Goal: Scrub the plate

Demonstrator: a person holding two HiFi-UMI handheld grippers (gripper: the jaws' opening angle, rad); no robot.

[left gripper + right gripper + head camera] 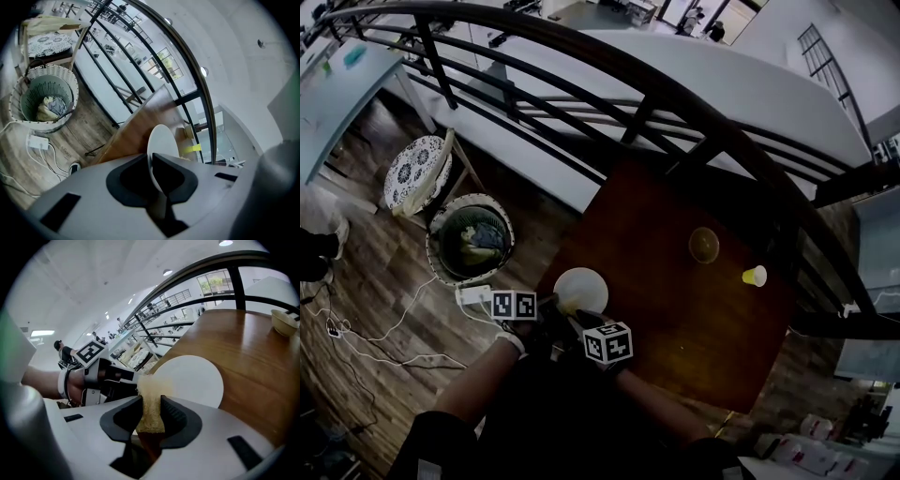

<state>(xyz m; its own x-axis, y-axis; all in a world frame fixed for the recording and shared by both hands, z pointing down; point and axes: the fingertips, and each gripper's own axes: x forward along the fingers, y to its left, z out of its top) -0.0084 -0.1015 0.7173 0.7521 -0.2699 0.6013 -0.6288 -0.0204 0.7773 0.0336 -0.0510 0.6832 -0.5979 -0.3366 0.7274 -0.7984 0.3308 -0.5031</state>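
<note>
A white plate (pixel 579 287) stands at the near left corner of the brown table (pixel 694 319). My left gripper (pixel 551 306) is shut on its rim. In the left gripper view the plate (pixel 161 140) shows edge-on, pinched between the dark pads of that gripper (pixel 151 163). My right gripper (pixel 586 321) is shut on a yellow-brown sponge (pixel 149 394). In the right gripper view the sponge sticks out past the jaws of the right gripper (pixel 151 404) and overlaps the left edge of the plate (pixel 194 379). Whether it touches there I cannot tell. The left gripper (pixel 112 377) shows left of the plate.
A small bowl (pixel 704 245) and a yellow cup (pixel 755 276) stand farther along the table. A black railing (pixel 581 56) arcs behind it. On the wooden floor to the left are a wicker basket (pixel 471 239), a cushioned stool (pixel 417 172) and a power strip (pixel 473 294).
</note>
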